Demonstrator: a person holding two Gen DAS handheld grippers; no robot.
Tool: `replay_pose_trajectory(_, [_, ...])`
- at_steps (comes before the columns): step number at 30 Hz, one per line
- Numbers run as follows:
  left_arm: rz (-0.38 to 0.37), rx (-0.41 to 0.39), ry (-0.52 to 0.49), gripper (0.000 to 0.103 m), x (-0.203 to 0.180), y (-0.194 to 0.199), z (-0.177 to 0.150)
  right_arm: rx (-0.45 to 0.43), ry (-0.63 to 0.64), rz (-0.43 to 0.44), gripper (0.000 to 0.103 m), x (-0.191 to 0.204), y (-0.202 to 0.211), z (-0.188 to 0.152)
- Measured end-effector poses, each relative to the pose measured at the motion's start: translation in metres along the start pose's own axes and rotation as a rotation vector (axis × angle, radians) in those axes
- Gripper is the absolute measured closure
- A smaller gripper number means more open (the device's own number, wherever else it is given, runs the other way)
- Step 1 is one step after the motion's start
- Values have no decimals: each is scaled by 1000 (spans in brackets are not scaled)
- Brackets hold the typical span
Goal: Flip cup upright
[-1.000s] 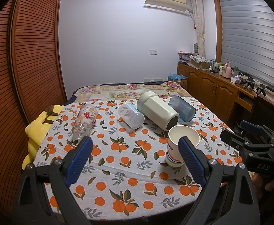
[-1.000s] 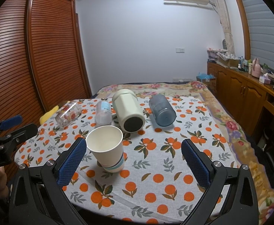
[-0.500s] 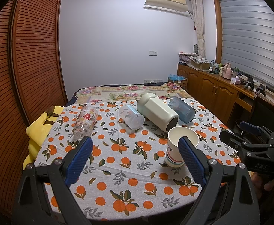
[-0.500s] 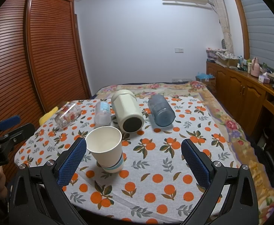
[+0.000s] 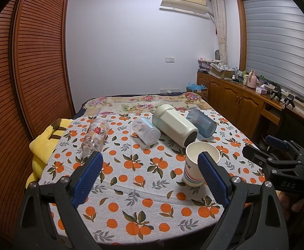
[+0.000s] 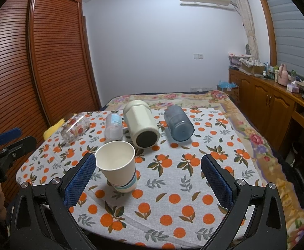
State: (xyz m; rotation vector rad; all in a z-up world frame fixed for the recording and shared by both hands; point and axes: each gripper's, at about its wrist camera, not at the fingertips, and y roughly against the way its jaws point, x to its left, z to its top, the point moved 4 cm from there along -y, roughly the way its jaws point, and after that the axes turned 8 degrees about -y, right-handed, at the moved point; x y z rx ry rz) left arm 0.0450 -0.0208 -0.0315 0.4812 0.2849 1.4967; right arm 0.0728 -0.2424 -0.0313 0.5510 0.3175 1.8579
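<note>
A white paper cup [image 5: 195, 164] with coloured stripes near its base stands upright on the orange-print tablecloth; it also shows in the right wrist view [image 6: 118, 166]. Behind it lie a cream flask [image 5: 174, 128], a blue tumbler [image 5: 201, 123], a frosted plastic cup [image 5: 145, 130] and a clear glass with red flowers [image 5: 93, 137], all on their sides. My left gripper [image 5: 149, 175] is open and empty, its right finger in front of the paper cup. My right gripper [image 6: 148, 177] is open and empty, its left finger beside the cup.
The table [image 5: 131, 208] stands before a flowered bed [image 5: 143, 102]. A yellow plush toy [image 5: 41, 143] lies at the table's left edge. A wooden louvred wardrobe [image 5: 27, 73] stands left, and a wooden sideboard [image 5: 241, 102] with clutter stands right.
Both grippers have drawn back slightly from the table and stay open. The cups have not moved.
</note>
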Motion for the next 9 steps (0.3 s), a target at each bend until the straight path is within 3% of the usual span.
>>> replay_pose_trajectory(9, [1,0,-1,10,0,1,0,-2,-1,0,0,0,0,0])
